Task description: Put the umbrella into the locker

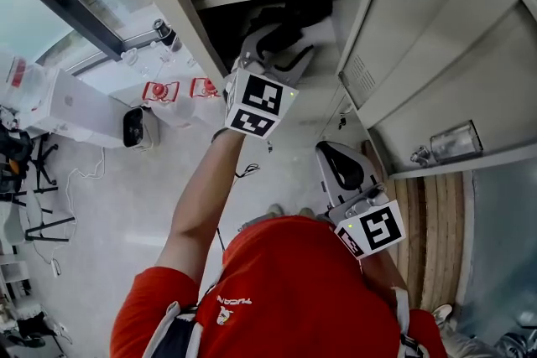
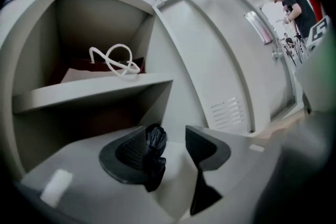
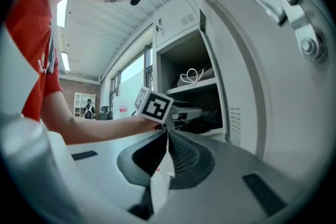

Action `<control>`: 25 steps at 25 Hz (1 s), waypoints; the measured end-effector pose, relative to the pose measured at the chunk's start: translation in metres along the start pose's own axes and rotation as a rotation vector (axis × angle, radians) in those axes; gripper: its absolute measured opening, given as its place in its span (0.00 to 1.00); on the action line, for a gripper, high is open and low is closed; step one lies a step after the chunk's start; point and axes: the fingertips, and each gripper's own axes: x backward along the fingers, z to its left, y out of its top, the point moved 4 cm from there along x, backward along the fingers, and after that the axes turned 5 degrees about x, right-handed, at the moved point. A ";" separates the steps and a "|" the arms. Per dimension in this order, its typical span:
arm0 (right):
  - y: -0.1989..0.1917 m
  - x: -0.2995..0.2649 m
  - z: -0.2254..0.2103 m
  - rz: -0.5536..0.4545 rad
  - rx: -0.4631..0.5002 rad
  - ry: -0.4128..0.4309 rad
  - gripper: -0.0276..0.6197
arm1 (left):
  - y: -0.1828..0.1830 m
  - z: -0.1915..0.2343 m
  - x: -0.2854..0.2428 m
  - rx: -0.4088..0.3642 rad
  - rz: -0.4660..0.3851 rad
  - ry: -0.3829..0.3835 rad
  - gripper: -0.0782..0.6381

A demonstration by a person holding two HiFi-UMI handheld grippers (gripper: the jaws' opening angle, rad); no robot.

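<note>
The grey locker (image 1: 436, 38) stands open, its door (image 2: 220, 60) swung to the right. My left gripper (image 1: 273, 46) reaches into the lower compartment, under the shelf (image 2: 89, 89). Its jaws stand apart (image 2: 170, 147). A crumpled bit of black fabric (image 2: 153, 157) lies against the left pad only, and the right pad is clear of it. In the right gripper view a dark bundle (image 3: 207, 119), seemingly the umbrella, lies in that lower compartment just past the left gripper's cube. My right gripper (image 1: 340, 168) hangs back near my body, its pads together (image 3: 167, 147) with nothing held.
A paper bag with white cord handles (image 2: 118, 60) sits on the upper shelf. The open door's handle (image 1: 449, 142) juts out on the right. White boxes and a small camera (image 1: 138, 127) stand on the floor at left. A person (image 2: 291, 0) stands far off.
</note>
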 end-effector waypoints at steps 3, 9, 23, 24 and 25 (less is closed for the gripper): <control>0.010 -0.002 -0.008 -0.033 0.008 -0.027 0.05 | 0.012 -0.003 0.026 0.059 -0.068 0.013 0.33; 0.024 -0.007 -0.017 -0.095 0.021 -0.049 0.05 | 0.022 -0.011 0.077 0.161 -0.163 0.023 0.19; 0.047 -0.015 -0.005 -0.189 -0.001 0.014 0.05 | 0.034 -0.066 0.144 0.324 -0.215 -0.042 0.12; 0.048 -0.015 -0.004 -0.194 -0.003 0.019 0.05 | 0.035 -0.070 0.147 0.335 -0.218 -0.052 0.12; 0.049 -0.014 -0.003 -0.198 -0.003 0.023 0.05 | 0.035 -0.074 0.150 0.345 -0.221 -0.060 0.12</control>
